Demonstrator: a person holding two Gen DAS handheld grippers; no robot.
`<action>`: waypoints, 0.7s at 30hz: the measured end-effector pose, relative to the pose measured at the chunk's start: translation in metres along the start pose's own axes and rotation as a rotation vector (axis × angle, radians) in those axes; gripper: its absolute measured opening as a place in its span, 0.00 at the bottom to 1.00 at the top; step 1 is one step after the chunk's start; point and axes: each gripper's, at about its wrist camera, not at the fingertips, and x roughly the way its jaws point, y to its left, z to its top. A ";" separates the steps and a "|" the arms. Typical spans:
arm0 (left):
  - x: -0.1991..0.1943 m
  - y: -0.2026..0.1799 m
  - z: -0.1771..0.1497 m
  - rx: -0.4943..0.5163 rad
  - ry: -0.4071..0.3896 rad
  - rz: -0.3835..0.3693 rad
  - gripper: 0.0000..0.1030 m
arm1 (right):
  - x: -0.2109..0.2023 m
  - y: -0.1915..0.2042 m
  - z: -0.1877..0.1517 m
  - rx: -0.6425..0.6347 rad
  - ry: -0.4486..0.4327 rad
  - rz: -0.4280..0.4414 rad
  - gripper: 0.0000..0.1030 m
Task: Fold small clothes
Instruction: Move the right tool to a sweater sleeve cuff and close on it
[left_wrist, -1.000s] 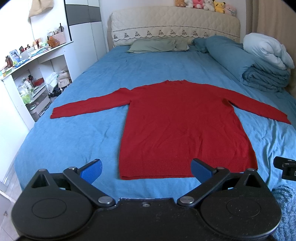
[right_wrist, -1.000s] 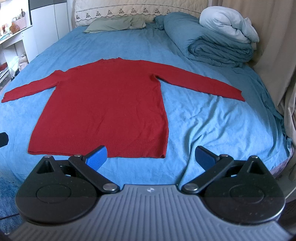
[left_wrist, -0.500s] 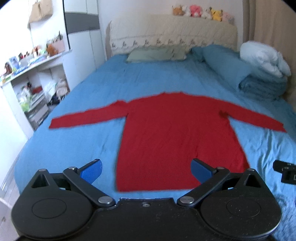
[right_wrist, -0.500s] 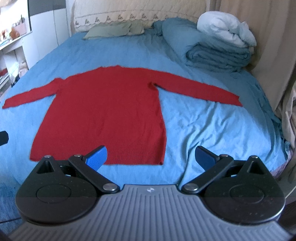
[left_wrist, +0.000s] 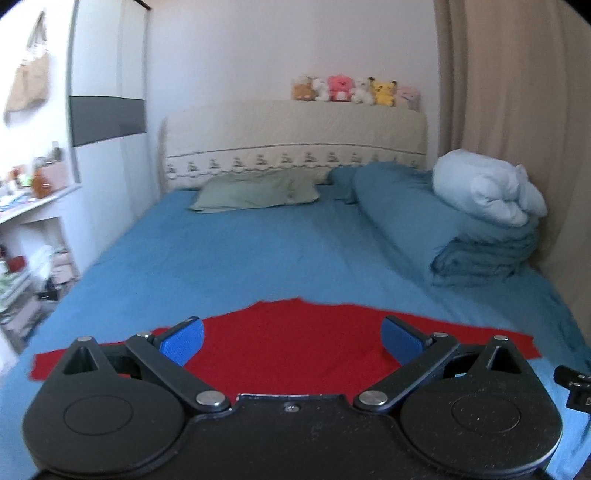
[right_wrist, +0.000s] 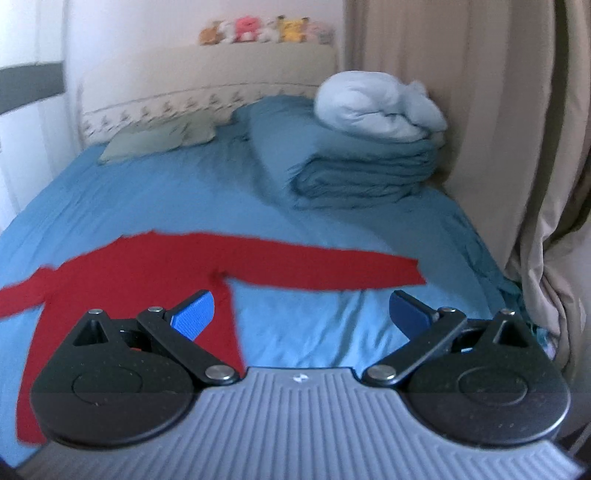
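Observation:
A red long-sleeved sweater (left_wrist: 291, 343) lies flat on the blue bed sheet (left_wrist: 236, 254), sleeves spread out to both sides. My left gripper (left_wrist: 291, 341) is open and empty above the sweater's upper body; the lower body is hidden behind it. In the right wrist view the sweater (right_wrist: 155, 262) lies to the left, with its right sleeve (right_wrist: 332, 269) stretched across the sheet. My right gripper (right_wrist: 301, 314) is open and empty above the sheet just below that sleeve, beside the sweater's right edge.
A green pillow (left_wrist: 255, 194) lies by the headboard (left_wrist: 295, 136). A folded teal duvet with a pale blue quilt (left_wrist: 487, 192) on top lies at the right. Curtains (right_wrist: 517, 147) hang at the right. Cluttered shelves (left_wrist: 26, 240) stand left of the bed.
Both grippers have moved forward over the bed and tilted up, so the sweater sits lower in both views. Both stay open. The sweater has not moved.

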 end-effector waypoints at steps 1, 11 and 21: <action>0.014 -0.005 0.005 -0.004 0.003 -0.020 1.00 | 0.017 -0.008 0.007 0.018 0.000 -0.018 1.00; 0.174 -0.057 -0.012 0.016 0.129 -0.082 1.00 | 0.199 -0.082 0.002 0.112 0.041 -0.183 1.00; 0.287 -0.074 -0.068 0.027 0.282 -0.086 1.00 | 0.328 -0.128 -0.064 0.224 0.075 -0.216 1.00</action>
